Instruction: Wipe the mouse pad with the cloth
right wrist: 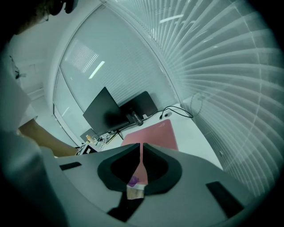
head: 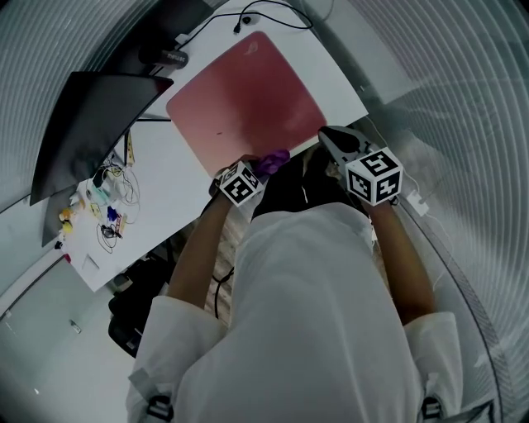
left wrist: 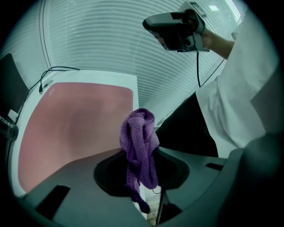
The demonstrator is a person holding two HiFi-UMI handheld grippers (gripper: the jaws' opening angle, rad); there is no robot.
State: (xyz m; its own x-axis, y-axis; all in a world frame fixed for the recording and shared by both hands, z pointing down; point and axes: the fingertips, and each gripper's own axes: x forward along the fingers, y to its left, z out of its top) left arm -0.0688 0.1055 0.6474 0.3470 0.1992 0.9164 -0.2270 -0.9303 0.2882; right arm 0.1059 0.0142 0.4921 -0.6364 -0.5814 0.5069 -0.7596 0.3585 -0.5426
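Observation:
A pink mouse pad lies flat on the white desk. At the pad's near edge my left gripper is shut on a bunched purple cloth. In the left gripper view the cloth hangs crumpled from the left gripper, just off the near right corner of the mouse pad. My right gripper is held up in the air beside the desk's right edge, shut and with nothing in it. Its own view looks along the right gripper to the far-off mouse pad.
A dark monitor stands left of the pad, with a black cylinder behind it. A cable runs along the desk's far edge. Small clutter and wires sit at the near left. Window blinds close off the right side.

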